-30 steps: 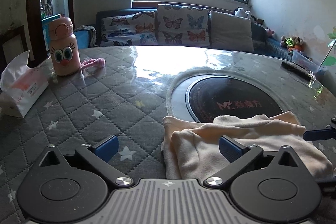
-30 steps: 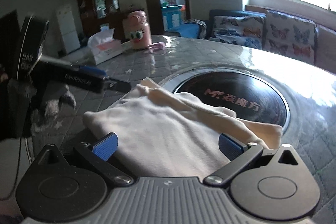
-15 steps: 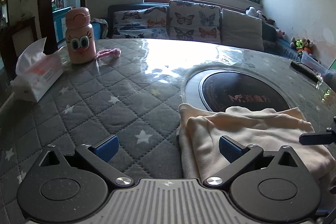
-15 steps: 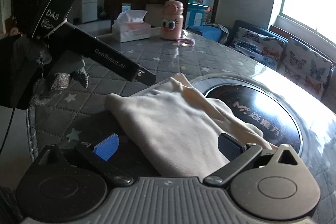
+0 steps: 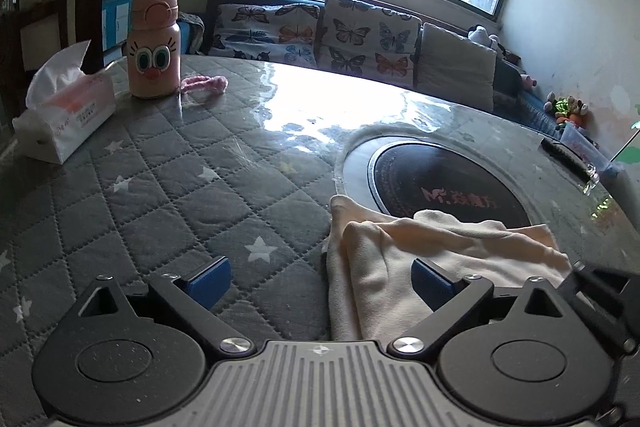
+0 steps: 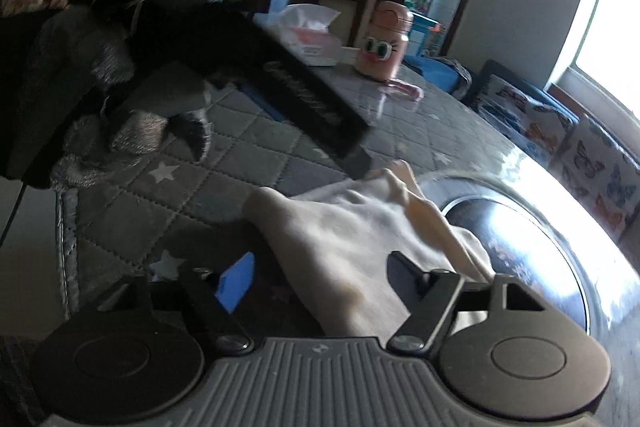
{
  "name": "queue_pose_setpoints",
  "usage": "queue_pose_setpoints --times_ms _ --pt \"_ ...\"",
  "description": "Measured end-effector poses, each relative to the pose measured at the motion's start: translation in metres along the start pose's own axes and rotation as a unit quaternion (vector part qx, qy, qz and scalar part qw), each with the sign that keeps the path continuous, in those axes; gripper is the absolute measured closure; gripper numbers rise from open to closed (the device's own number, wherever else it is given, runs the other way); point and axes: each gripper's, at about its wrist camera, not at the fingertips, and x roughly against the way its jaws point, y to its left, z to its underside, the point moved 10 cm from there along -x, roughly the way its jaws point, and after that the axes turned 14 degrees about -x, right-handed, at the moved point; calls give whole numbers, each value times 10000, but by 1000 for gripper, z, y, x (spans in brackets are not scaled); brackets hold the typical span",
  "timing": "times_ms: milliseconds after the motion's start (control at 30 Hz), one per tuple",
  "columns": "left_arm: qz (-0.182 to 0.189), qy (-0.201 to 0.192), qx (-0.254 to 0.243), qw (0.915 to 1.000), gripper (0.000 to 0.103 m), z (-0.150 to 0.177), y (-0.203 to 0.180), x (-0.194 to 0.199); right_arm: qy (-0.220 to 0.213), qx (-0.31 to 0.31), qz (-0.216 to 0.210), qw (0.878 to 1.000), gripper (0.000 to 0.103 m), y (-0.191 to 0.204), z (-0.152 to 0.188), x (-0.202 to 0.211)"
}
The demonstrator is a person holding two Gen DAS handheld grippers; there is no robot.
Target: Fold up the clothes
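Cream garment [image 5: 420, 267] folded on tabletop [image 5: 160, 187], w/ left gripper [image 5: 320, 277] & right gripper [image 6: 320, 273] jaws both released, empty. Pink bottle [image 5: 154, 45] at 11 o'clock.

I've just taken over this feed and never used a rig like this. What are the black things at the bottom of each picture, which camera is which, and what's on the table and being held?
There is no robot arm. A person holds a two-finger gripper in each hand, and a fisheye camera on each looks forward along its blue-padded fingers. One picture is from the left gripper, the other from the right gripper. In the right view you also see the gloved hand holding the left tool.

On the quilted table cover lies a cream garment, partly folded, overlapping a round black cooktop. Further off stand a tissue box, a pink bottle with cartoon eyes and a pink band.

Both grippers are open; neither holds anything. The garment lies between the right gripper's fingers, ungripped.
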Motion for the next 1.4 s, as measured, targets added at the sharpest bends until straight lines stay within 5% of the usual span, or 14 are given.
queue_pose_setpoints --times_ms 233,300,467,733,833,967,1067,1400 --pt "372 148 543 9977 7 3 0 -3 68 337 68 9994 61 14 -1 -14" --pt "462 191 669 9965 7 4 0 -4 14 233 56 9997 76 11 -3 -12" --pt "668 303 1026 9920 7 7 -1 -8 -129 -39 24 9999 88 4 -8 -7" --pt "1061 566 1608 9796 10 7 -12 -18 -430 -362 -36 9984 90 -6 -16 9" --pt "1215 744 1897 9715 24 12 -15 -24 -459 -425 -80 9980 90 -6 -15 12" --pt "1244 832 2112 9659 61 15 -14 -28 -406 -511 -203 9977 89 -8 -13 14" --pt "1213 855 2151 9652 77 18 -10 -30 -340 -737 -373 9960 84 -12 -10 19" --pt "1164 755 2039 9691 80 20 -10 -28 -412 -1697 303 9842 75 -83 15 48"
